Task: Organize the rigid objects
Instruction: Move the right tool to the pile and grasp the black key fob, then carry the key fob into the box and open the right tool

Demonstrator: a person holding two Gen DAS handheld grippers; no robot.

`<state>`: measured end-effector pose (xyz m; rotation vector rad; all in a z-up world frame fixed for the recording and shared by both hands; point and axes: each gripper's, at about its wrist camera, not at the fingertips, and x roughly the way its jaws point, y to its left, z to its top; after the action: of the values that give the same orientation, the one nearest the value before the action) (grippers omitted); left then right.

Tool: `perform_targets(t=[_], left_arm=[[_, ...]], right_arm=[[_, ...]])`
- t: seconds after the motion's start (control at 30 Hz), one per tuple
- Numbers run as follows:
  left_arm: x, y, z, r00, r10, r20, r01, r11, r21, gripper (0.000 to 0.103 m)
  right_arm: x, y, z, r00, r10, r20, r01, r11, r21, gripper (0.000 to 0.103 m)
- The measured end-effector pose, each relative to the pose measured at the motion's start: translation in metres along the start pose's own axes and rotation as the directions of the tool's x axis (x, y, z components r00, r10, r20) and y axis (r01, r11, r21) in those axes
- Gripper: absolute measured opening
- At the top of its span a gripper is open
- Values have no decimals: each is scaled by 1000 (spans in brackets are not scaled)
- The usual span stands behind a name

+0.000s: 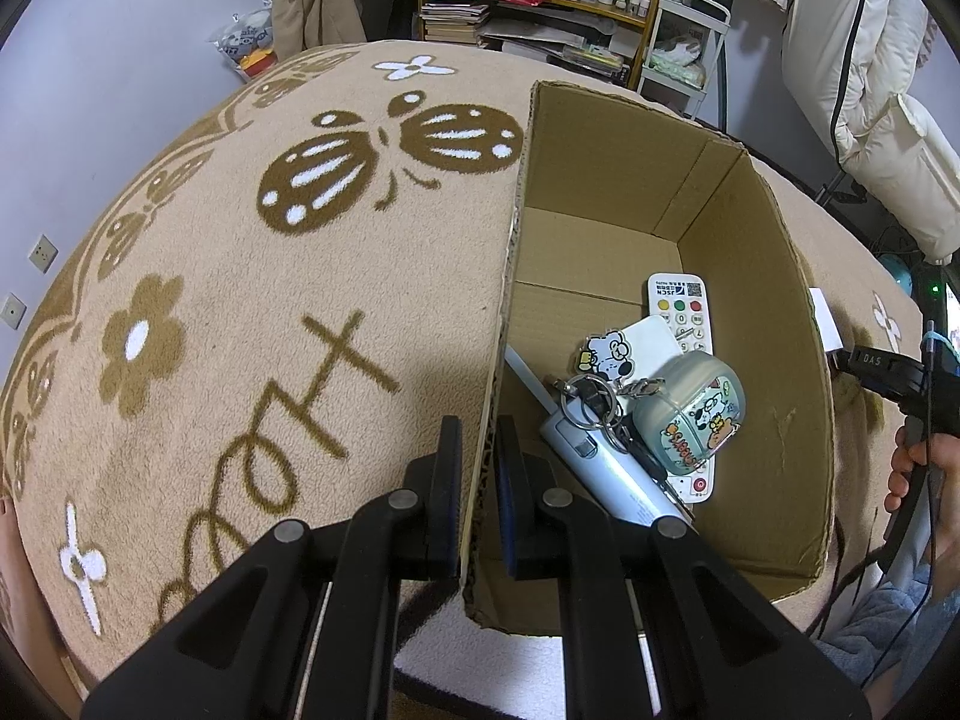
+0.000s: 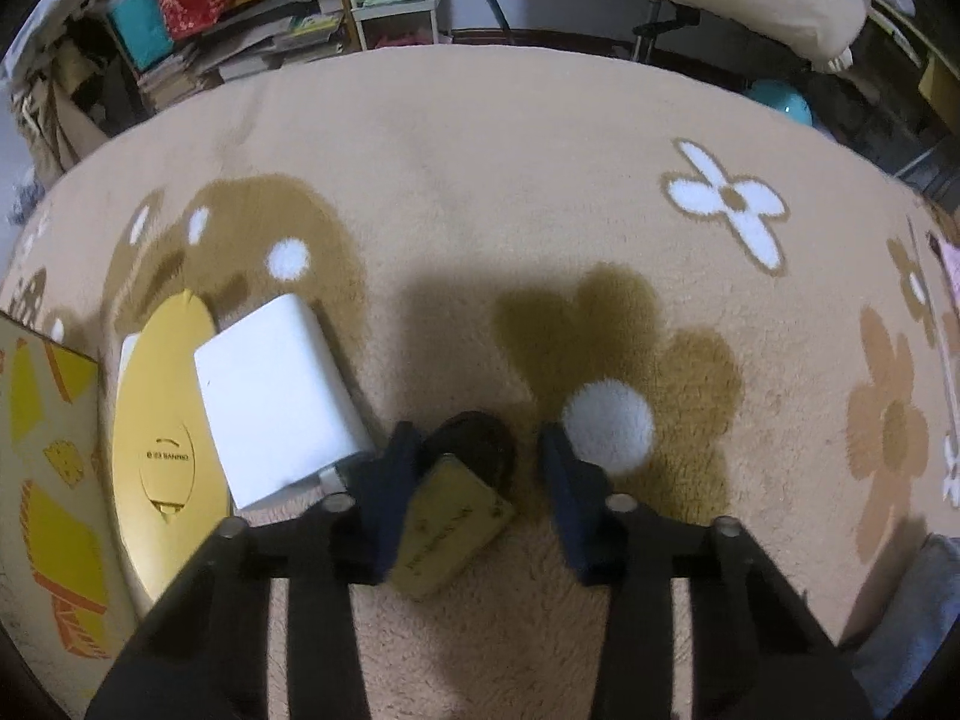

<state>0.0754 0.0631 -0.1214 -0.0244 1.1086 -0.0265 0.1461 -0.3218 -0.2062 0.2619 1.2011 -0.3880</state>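
**First:** Between the fingers of the left tool [image 1: 479, 438], what is held?

**Second:** The left wall of the cardboard box [image 1: 738, 276] is pinched there — the fingers are drawn narrow, one outside the wall and one inside. The box is steadied on the patterned blanket [image 1: 252, 276].

**First:** And what has been gathered so far?

**Second:** To the right of that tool, inside the box, several things are already lying: a white remote control [image 1: 678, 306], a key ring with a cartoon dog charm [image 1: 606, 360], a pale green earbud case [image 1: 690, 414] and a long light-blue item [image 1: 606, 468] whose kind cannot be told. That part of the job may be judged done.

**First:** What is left?

**Second:** Around the right tool [image 2: 477, 450] more items are seen on the blanket. Its fingers are spread wide, and a small tan card with a dark round piece [image 2: 456, 516] lies between them — nearer the left finger, not gripped so far as can be seen. Just left of the tool a white rectangular block [image 2: 270, 396] rests partly on a yellow round lid [image 2: 162, 438]; further left, the corner of a yellow-patterned box [image 2: 48, 450] is visible.

**First:** So how far along is it?

**Second:** Roughly past halfway, it is judged; at least three pieces remain to be put in the box.
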Motion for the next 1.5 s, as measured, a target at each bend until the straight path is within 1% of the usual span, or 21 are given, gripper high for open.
perform_targets(t=[0.07, 0.1, 0.33, 0.47, 0.57, 0.73, 0.87, 1.03, 1.2, 1.33, 1.5], left_arm=[[0, 0, 0, 1000, -1, -1, 1, 1000, -1, 11], [0, 0, 0, 1000, -1, -1, 1, 1000, -1, 11], [0, 0, 0, 1000, -1, -1, 1, 1000, -1, 11], [0, 0, 0, 1000, -2, -1, 2, 1000, -2, 11], [0, 0, 0, 1000, -1, -1, 1, 1000, -1, 11], [0, 0, 0, 1000, -2, -1, 2, 1000, -1, 11], [0, 0, 0, 1000, -1, -1, 1, 1000, 0, 11], [0, -1, 0, 1000, -2, -2, 2, 1000, -1, 11], [0, -1, 0, 1000, -3, -2, 3, 1000, -2, 11], [0, 0, 0, 1000, -2, -2, 2, 1000, -1, 11], [0, 0, 0, 1000, -2, -2, 2, 1000, -1, 11]], right_arm=[[-1, 1, -1, 1000, -14, 7, 15, 1000, -7, 35], [-1, 0, -1, 1000, -9, 9, 9, 1000, 0, 35], [-9, -19, -1, 995, 90, 31, -92, 993, 69, 34], [-14, -25, -4, 991, 126, 44, -130, 987, 90, 34], [-20, -23, -6, 989, 126, 71, -131, 989, 74, 34], [-34, -18, -5, 981, 153, 119, -160, 986, 48, 33], [-36, -9, -7, 983, 129, 130, -131, 991, 7, 33], [-43, -10, -5, 981, 134, 144, -137, 991, 11, 33], [-61, -6, -4, 966, 178, 189, -180, 984, -9, 30], [-80, 8, -6, 947, 220, 233, -214, 975, -50, 28], [-98, 26, -7, 932, 239, 274, -220, 971, -98, 28]])
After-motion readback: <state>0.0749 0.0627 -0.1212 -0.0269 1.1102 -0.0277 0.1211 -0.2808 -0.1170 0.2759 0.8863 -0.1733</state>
